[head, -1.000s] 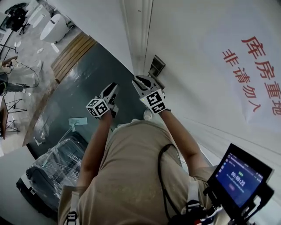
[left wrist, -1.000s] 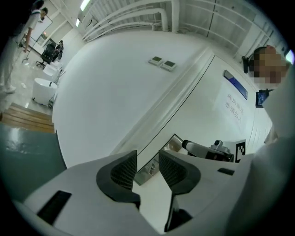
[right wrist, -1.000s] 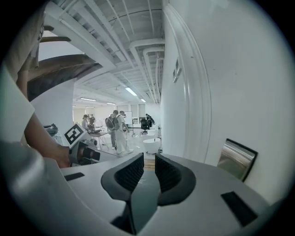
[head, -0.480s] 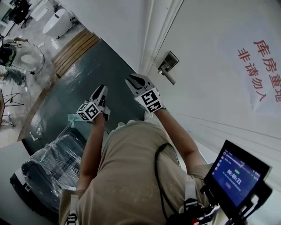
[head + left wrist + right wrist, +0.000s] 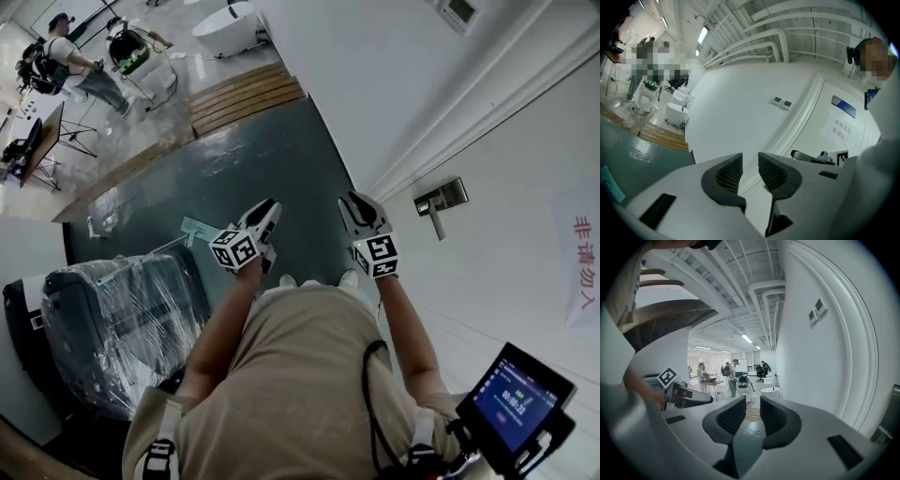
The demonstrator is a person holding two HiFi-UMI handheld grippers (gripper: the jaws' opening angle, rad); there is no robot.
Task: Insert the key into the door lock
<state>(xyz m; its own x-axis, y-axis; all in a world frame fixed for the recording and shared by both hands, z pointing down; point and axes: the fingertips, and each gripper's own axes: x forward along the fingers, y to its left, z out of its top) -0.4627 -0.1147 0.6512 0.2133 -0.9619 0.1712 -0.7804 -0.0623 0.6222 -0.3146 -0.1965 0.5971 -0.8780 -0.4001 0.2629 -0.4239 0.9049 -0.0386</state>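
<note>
Your left gripper (image 5: 270, 208) has just been narrowing its jaws on nothing, and your right gripper (image 5: 356, 202) beside it stands parted and bare too. No key shows in any view; the door lock (image 5: 446, 195), with its lever handle (image 5: 436, 225), sits at 3 o'clock of the right gripper, clear of it. Expect the key to be small, light, stiff and slick: pinch its flat head squarely, blade left free.

I saw left gripper (image 5: 270, 208) and right gripper (image 5: 354, 202) white, ribbed pads (image 5: 729, 172) black, cubes (image 5: 234, 249) carrying black-and-white square markers. Floor (image 5: 253, 159) was dark green, door (image 5: 525, 159) white, its sign (image 5: 583, 272) lettered red. Handle (image 5: 439, 202) was silver-grey, person's shirt (image 5: 281, 375) tan.
</note>
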